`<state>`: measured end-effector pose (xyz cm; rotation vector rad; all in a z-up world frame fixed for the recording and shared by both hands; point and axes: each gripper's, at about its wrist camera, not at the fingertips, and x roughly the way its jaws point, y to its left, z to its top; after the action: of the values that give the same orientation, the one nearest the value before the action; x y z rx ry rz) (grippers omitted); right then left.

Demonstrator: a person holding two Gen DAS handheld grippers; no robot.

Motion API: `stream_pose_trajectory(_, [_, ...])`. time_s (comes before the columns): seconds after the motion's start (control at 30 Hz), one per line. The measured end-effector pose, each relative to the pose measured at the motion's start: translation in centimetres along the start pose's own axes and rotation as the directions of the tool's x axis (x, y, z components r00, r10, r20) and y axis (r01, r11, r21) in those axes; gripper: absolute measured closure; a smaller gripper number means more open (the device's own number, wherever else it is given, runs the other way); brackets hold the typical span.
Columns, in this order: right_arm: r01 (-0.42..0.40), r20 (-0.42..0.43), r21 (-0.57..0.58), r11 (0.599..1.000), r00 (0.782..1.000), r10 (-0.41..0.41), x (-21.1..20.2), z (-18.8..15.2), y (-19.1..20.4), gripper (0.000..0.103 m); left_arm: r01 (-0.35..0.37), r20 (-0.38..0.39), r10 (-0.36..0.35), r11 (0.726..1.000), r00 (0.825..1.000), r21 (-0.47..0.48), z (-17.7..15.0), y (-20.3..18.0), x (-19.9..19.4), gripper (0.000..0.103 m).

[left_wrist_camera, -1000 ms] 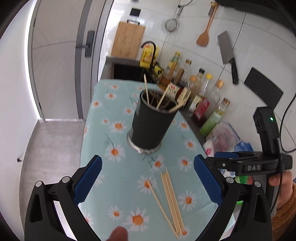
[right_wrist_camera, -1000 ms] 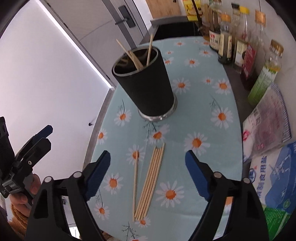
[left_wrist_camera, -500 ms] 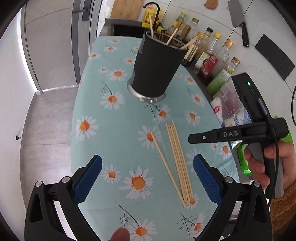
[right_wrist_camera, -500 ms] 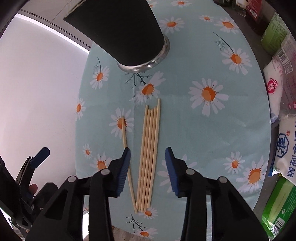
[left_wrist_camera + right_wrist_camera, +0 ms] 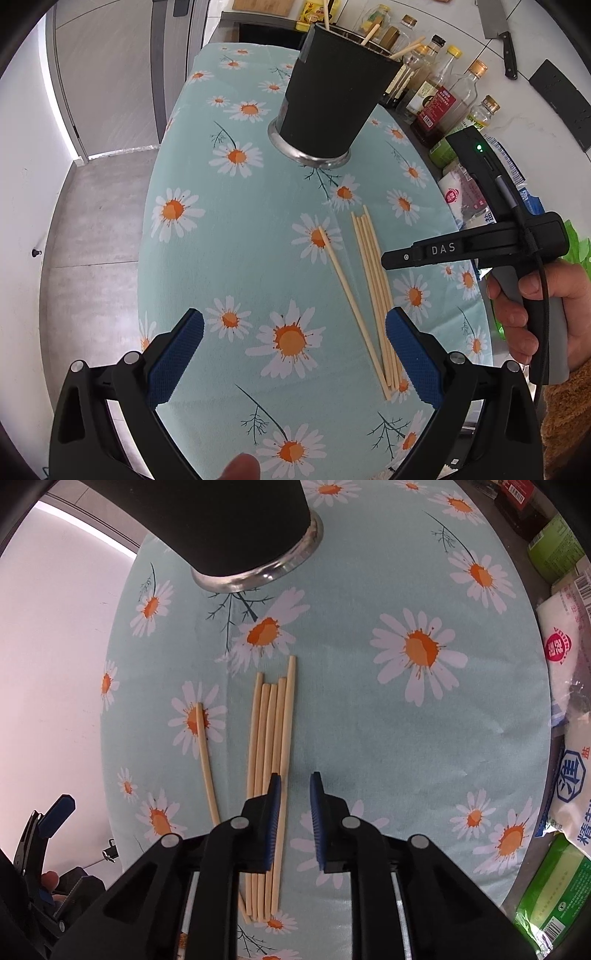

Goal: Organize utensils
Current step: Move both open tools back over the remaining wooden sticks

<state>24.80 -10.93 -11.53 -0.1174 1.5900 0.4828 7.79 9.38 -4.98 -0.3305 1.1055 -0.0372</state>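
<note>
Daisy-print tablecloth over a narrow kitchen table, with sauce bottles lined along the tiled wall behind. From the left wrist camera: left gripper poised above the cloth, blue pads spread wide and holding nothing; five pale wooden chopsticks lying flat and side by side near the table's right edge, a sixth stray chopstick angled away from them and meeting the bundle only at the near ends; black holder standing upright farther back, well apart from the loose sticks, a few more sticks already poking out of its top. Right gripper, seen side-on in a person's hand, hanging just over the bundle. From the right wrist camera: jaws just narrowed to a slim gap and pointing steeply down at the bundle, not yet clamped; outermost stick lying in that gap close against the left pad, the other four passing under that pad's outer side. Likely trouble from here: a pinch on that single round, smooth stick instead of the whole set, or the left pad landing on top of the neighbours and rolling them apart across the cloth; a slim stick gripped off-centre could also pivot and slip on the way to the holder. Thin, straight, light bamboo-coloured rods, blunt-ended, unevenly staggered at the far tips.
</note>
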Motion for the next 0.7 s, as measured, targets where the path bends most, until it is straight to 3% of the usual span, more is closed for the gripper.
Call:
stream_pose_trajectory(0.2, [0.023, -0.001, -0.003, 1.000, 1.000, -0.023, 0.3, 0.1, -0.2, 0.087, -0.007, -0.020, 0.007, 1.000, 1.000, -0.006, -0.2, 0.4, 0.5, 0.007])
stream_pose_trajectory(0.7, [0.149, -0.033, -0.016, 0.989, 0.988, -0.149, 1.9, -0.1, 4.0, 0.091, -0.031, -0.026, 0.030, 0.999, 0.999, -0.013, -0.1, 1.2, 0.6, 0.007])
